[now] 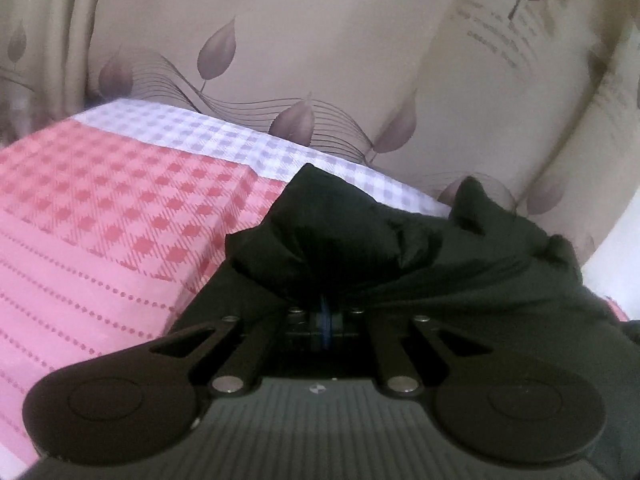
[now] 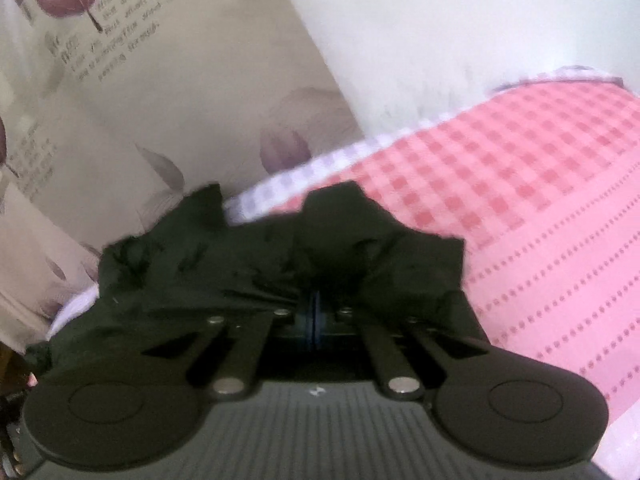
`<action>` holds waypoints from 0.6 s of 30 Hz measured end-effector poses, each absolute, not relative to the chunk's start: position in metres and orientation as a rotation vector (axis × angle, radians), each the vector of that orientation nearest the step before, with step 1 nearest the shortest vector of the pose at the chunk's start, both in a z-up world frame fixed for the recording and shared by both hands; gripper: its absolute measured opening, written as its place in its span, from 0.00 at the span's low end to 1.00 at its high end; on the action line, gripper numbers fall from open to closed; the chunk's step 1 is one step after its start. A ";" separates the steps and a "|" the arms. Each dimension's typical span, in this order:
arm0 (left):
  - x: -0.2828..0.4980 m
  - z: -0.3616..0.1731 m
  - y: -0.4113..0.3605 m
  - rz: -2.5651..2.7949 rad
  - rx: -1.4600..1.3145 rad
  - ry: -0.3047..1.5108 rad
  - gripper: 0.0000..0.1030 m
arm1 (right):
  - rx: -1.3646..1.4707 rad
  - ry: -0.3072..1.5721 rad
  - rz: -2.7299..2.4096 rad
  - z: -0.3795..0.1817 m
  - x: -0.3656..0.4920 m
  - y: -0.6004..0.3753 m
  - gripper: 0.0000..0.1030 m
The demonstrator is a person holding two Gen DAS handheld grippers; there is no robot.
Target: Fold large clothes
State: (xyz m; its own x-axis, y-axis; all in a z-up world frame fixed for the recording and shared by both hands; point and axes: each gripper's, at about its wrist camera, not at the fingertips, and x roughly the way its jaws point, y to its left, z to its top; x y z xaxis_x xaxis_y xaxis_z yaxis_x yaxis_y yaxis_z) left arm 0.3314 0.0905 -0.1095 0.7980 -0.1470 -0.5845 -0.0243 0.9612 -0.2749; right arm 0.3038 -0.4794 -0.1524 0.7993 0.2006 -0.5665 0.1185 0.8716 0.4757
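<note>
A large black padded garment [image 1: 400, 240] is bunched over both grippers above a bed with a pink and red checked sheet [image 1: 100, 208]. My left gripper [image 1: 326, 308] is shut on a fold of the black garment, and the cloth hides its fingertips. In the right wrist view the same black garment [image 2: 200, 264] drapes over my right gripper [image 2: 314, 308], which is shut on it. The cloth hangs between the two grippers, lifted off the sheet [image 2: 540, 220].
A beige curtain [image 1: 320, 40] with purple leaves and printed text hangs behind the bed. A white and lilac checked band [image 1: 200, 132] runs along the far edge of the bed. A white wall [image 2: 440, 20] stands at the right.
</note>
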 end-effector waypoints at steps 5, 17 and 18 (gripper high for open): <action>0.335 -0.114 0.094 -0.077 -0.306 0.648 0.11 | 0.311 0.671 -0.001 -0.151 0.313 -0.455 0.00; 0.336 -0.122 0.112 -0.123 -0.438 0.655 0.11 | 0.531 0.607 0.077 -0.168 0.305 -0.485 0.00; 0.336 -0.122 0.112 -0.123 -0.441 0.651 0.11 | 0.552 0.593 0.088 -0.169 0.302 -0.489 0.00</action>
